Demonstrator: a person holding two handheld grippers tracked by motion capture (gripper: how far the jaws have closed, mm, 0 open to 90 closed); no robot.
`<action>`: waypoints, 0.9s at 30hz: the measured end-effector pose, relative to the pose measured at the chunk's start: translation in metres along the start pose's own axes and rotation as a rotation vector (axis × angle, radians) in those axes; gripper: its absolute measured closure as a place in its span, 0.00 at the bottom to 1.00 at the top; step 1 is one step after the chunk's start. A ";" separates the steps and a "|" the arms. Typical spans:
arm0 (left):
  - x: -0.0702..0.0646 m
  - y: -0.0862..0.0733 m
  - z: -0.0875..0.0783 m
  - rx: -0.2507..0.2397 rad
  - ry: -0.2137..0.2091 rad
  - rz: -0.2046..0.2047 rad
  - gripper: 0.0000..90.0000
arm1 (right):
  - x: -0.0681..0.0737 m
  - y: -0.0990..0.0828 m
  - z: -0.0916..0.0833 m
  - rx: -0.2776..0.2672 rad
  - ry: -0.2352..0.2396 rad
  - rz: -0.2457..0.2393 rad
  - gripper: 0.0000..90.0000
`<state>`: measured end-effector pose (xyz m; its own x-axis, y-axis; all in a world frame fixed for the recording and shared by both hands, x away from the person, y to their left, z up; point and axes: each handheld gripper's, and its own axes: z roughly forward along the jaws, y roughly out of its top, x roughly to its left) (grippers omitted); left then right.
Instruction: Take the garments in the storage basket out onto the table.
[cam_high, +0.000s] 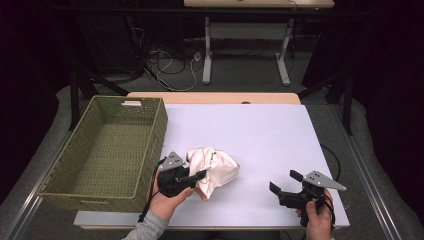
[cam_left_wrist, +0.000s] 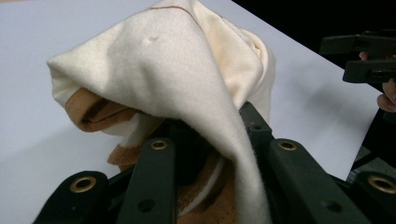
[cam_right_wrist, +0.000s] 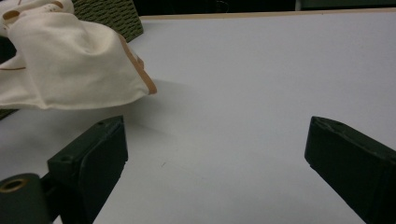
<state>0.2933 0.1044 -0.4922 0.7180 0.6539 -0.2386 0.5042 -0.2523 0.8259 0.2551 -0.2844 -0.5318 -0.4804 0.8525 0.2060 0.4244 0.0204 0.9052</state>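
The left gripper (cam_high: 200, 175) pointed toward three o'clock, clenched on the cream cloth (cam_high: 215, 167); the right gripper (cam_high: 284, 183), jaws spread, pointed toward ten o'clock.

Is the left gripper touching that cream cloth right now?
Touching. In the left gripper view the cream cloth drapes down between the left gripper jaws and is pinched there; the high view shows the same gripper against its edge.

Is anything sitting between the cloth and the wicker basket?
Nothing visible. The cream cloth is bunched in the left gripper right beside the green wicker basket, with only the basket's near wall to lift it over.
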 end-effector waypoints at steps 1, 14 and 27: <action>0.000 -0.001 0.002 0.000 -0.001 -0.001 0.80 | 0.000 0.000 0.000 -0.002 0.000 0.001 0.06; -0.006 -0.015 0.026 0.027 -0.024 0.009 0.80 | 0.000 0.000 0.000 -0.002 0.003 -0.005 0.06; -0.017 -0.017 0.052 0.058 -0.048 0.046 0.80 | 0.001 0.000 0.001 0.002 0.003 -0.006 0.06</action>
<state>0.2976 0.0604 -0.5286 0.7625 0.6060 -0.2265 0.4962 -0.3232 0.8058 0.2554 -0.2827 -0.5324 -0.4852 0.8507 0.2022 0.4232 0.0262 0.9056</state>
